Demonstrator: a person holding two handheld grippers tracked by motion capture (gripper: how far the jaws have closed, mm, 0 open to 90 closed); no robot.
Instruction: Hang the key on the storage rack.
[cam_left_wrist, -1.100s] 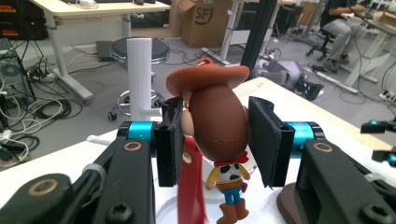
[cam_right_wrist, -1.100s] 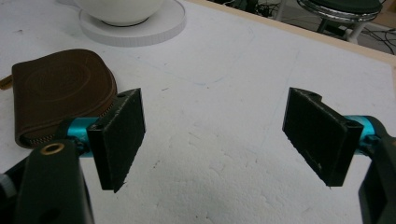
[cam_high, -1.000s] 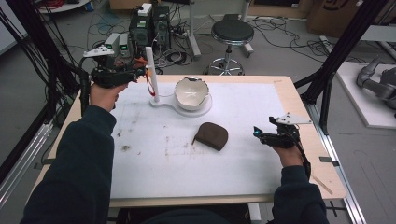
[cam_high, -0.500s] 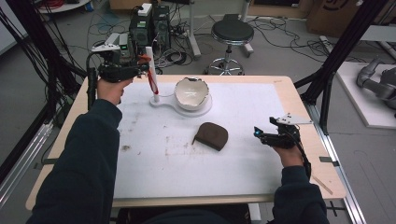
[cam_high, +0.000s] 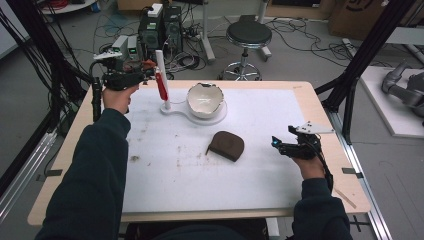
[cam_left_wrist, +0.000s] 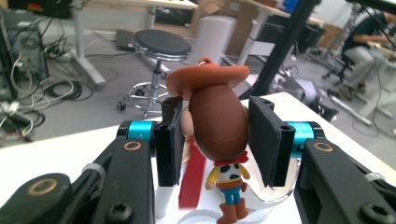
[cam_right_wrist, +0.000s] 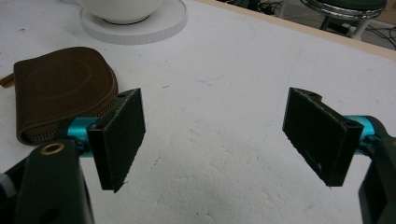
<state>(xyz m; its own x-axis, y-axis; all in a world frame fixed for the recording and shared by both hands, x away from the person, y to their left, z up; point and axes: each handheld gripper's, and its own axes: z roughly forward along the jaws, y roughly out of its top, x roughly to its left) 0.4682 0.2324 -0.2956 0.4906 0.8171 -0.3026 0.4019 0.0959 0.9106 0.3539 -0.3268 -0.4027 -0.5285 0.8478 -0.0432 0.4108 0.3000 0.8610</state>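
Between the left gripper's (cam_left_wrist: 219, 142) pads, a cowboy figurine (cam_left_wrist: 218, 135) sits clamped by its head.

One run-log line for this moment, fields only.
left gripper: shut on cowboy figure | spot: above white stand beside bowl | right gripper: open, nothing between pads | brown pouch: untouched

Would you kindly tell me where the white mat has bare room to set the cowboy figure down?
The near half of the white mat, below the brown pouch, is bare, and so is the strip between pouch and right tongs. It is crowded at the far edge, around the cracked-shell bowl and its white stand.
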